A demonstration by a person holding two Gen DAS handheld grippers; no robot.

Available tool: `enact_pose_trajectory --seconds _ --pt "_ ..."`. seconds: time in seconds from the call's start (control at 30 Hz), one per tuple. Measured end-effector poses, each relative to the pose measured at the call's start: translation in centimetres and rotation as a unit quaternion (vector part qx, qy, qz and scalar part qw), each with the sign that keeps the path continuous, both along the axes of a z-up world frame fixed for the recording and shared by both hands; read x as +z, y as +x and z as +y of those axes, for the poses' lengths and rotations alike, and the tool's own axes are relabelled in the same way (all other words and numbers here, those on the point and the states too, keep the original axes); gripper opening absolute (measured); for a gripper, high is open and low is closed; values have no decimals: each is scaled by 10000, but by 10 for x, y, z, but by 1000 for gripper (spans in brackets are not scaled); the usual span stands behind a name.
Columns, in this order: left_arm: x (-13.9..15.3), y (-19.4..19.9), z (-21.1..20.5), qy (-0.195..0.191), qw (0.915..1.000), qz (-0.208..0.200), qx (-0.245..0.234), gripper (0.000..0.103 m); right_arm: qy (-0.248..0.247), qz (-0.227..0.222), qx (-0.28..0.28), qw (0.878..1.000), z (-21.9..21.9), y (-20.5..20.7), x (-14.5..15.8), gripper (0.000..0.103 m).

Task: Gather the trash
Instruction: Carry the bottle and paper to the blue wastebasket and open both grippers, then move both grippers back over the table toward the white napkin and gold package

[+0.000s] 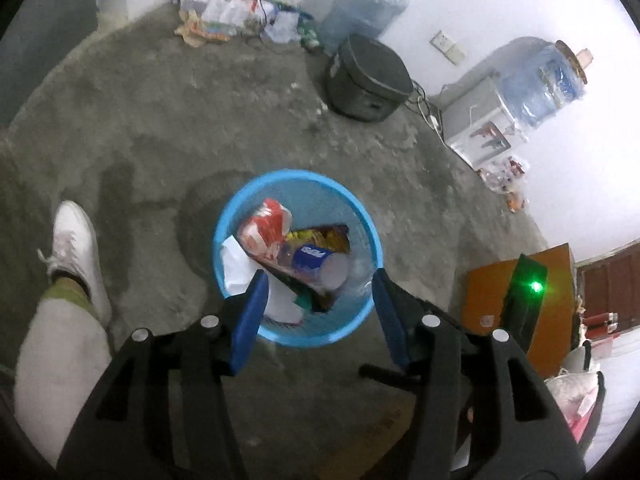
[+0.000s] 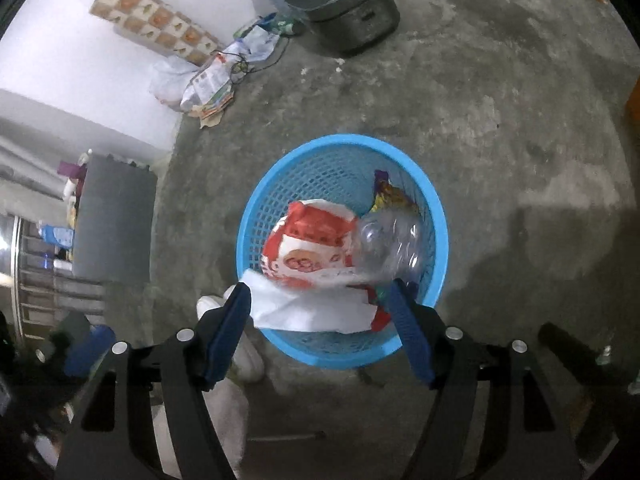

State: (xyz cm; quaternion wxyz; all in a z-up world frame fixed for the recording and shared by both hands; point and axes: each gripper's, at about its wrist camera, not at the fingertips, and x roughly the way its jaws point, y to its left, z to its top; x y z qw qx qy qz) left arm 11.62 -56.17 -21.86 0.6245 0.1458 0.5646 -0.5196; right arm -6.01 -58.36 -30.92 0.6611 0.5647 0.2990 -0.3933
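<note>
A blue mesh basket [image 1: 296, 174] stands on the concrete floor. It holds a red-and-white wrapper [image 1: 265, 227], a blue soda can [image 1: 320, 266], a yellow snack bag [image 1: 322, 237] and white paper [image 1: 239, 266]. My left gripper [image 1: 321, 276] hangs over the basket's near side, open, with no pad touching anything. In the right wrist view the same basket [image 2: 441, 216] shows the wrapper [image 2: 308, 250], the white paper [image 2: 312, 310] and a blurred clear plastic bottle [image 2: 390, 240] by the right finger. My right gripper [image 2: 319, 288] is open above the near rim, its pads off the bottle.
A dark rice cooker [image 1: 368, 80], water jugs [image 1: 366, 8] and a dispenser [image 1: 476, 120] line the far wall, with a litter pile [image 1: 232, 12] in the corner. The person's white shoe [image 1: 76, 248] stands left of the basket. An orange cardboard box [image 1: 486, 296] sits to the right.
</note>
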Motion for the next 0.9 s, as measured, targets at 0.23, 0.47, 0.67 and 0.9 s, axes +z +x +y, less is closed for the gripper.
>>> enact_pose_trajectory --seconds 0.23,0.47,0.67,0.9 --pt "47 2 24 -467 9986 -221 129 51 -302 -141 141 9993 3 1 25 69" --pt "119 0 92 -977 9909 -776 511 57 -836 -427 692 9932 25 17 77 69" --pt "170 -2 170 -1282 9755 -1447 1051 60 -1453 -827 1508 9743 60 44 139 69" --pt "210 3 287 -1549 9544 -1897 1707 60 -1944 -1266 2595 9375 124 80 207 69"
